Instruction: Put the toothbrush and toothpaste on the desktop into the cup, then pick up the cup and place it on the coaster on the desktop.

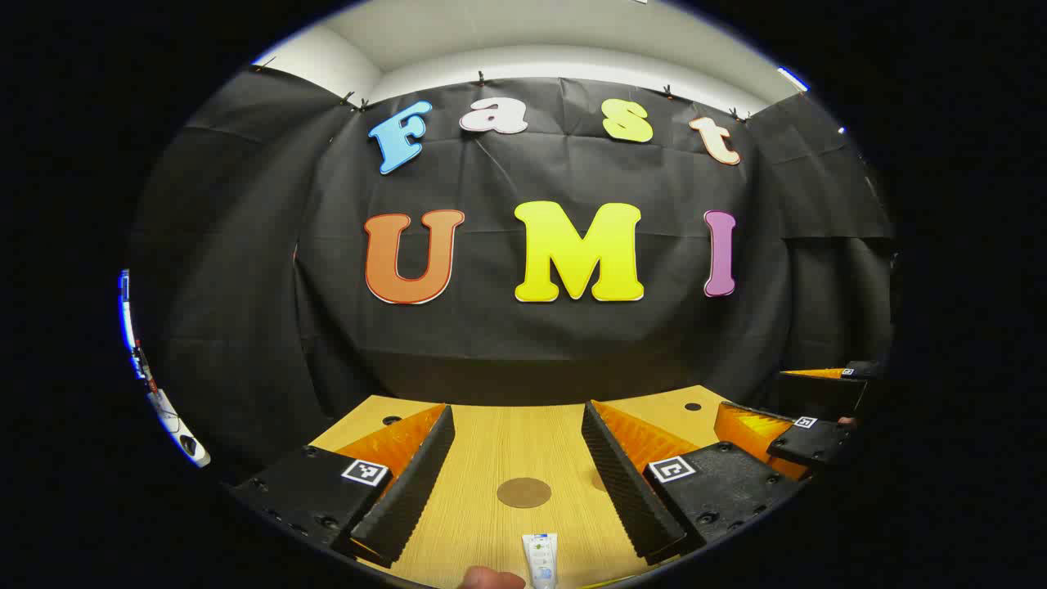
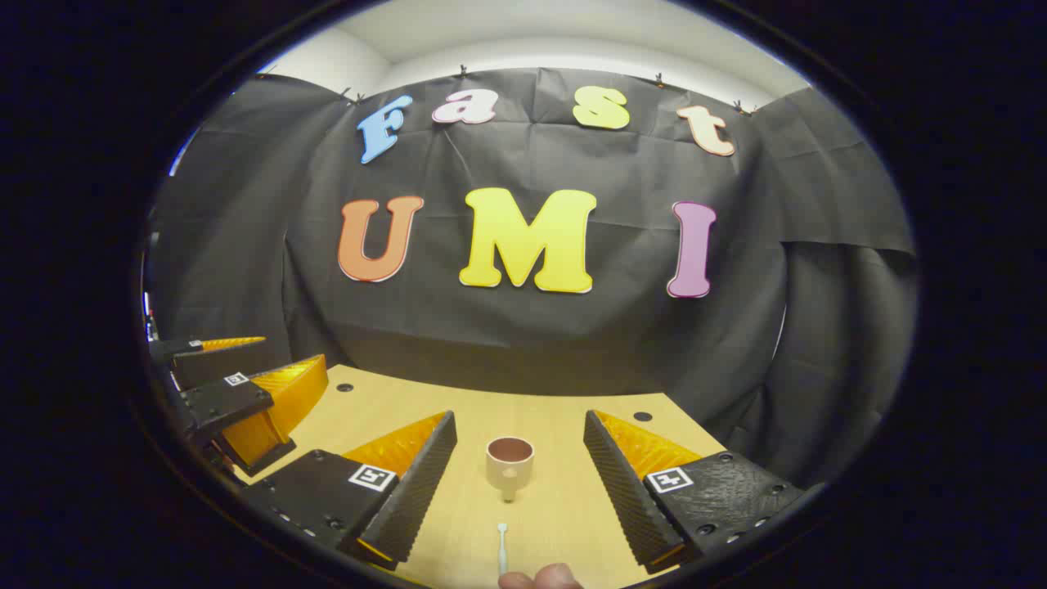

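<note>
In the left gripper view my left gripper [image 1: 517,417] is open above the wooden desktop [image 1: 491,442]. A round brown coaster [image 1: 523,492] lies between its fingers, and a white toothpaste tube [image 1: 540,560] lies nearer, at the bottom edge. In the right gripper view my right gripper [image 2: 519,421] is open too. Between its fingers a beige cup [image 2: 510,462] with a brown inside stands upright. A white toothbrush [image 2: 502,548] lies flat just in front of the cup. Neither gripper touches anything.
A person's fingertip [image 1: 489,579] shows beside the toothpaste, and another fingertip [image 2: 540,577] shows by the toothbrush. The right gripper [image 1: 785,433] shows at the far right of the left gripper view, and the left gripper [image 2: 245,401] at the far left of the right gripper view. The desktop ends at the black cloth wall.
</note>
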`<state>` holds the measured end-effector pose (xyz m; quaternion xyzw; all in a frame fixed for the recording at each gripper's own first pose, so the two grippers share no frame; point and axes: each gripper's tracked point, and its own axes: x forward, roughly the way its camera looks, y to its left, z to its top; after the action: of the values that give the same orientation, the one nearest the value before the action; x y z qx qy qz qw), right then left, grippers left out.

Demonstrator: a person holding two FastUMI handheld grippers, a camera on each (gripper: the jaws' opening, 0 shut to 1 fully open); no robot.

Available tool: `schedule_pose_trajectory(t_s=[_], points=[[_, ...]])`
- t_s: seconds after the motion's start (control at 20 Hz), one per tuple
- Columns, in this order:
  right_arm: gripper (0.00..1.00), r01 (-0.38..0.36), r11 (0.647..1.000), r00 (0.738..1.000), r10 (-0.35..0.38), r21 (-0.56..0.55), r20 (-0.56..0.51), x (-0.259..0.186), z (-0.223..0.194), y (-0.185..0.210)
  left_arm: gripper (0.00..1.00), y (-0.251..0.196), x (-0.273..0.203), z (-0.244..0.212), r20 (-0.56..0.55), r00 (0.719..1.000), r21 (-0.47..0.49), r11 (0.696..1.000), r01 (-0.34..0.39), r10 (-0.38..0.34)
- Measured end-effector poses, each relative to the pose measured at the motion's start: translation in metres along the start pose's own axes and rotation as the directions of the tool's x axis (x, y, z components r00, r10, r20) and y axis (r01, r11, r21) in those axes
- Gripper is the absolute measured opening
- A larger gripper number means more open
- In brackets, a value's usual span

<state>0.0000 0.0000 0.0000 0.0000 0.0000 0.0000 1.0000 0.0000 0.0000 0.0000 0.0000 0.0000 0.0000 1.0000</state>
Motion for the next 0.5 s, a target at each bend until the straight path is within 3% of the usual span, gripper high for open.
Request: schedule_pose_trajectory(t_s=[0.5], points=[[0.98,0.001,1.0,1.0,-0.001,0.01,-0.006,0.0024,-0.0012,-0.0066,0.99,-0.0033,-0.0018,-0.0009,-0.002,1.0,0.005,1.0,-0.005,0.005]])
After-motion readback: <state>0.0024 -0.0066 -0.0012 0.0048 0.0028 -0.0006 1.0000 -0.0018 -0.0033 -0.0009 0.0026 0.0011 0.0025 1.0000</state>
